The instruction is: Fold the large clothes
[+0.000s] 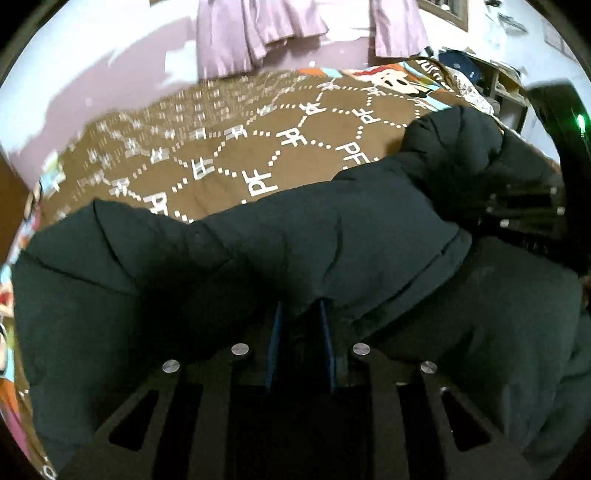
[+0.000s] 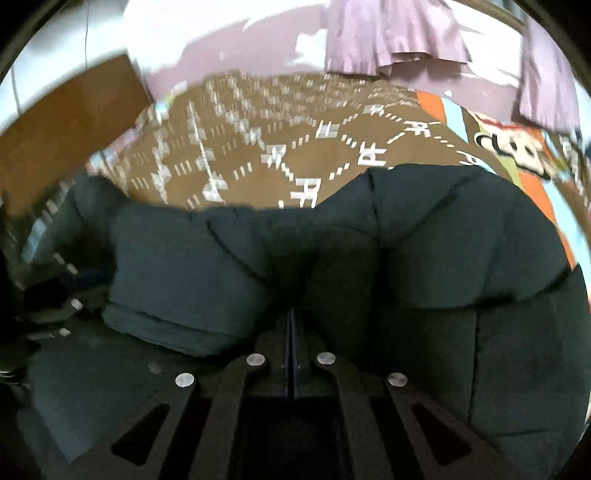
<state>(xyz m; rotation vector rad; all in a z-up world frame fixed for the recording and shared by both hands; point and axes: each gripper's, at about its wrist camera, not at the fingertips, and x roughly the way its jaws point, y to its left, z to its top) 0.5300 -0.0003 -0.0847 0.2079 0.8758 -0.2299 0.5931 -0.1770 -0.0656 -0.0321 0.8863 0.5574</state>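
A dark green puffer jacket (image 1: 258, 251) lies bunched across a bed, filling the lower half of both views. My left gripper (image 1: 301, 306) has its blue pads a little apart, with a thick fold of the jacket pinched between them and creases running into the tips. My right gripper (image 2: 292, 314) has its pads pressed together on a thin edge of the jacket (image 2: 443, 240), which puffs up on both sides of it. In the left wrist view the right gripper's dark body (image 1: 528, 206) shows at the right edge, against the jacket.
The bed is covered by a brown blanket (image 1: 229, 147) with white dotted hexagons and letters and a cartoon-print border (image 1: 388, 79). Mauve curtains (image 1: 258, 33) hang behind it. A cluttered shelf (image 1: 491, 81) stands at the far right. A brown wooden panel (image 2: 66, 129) rises at the left.
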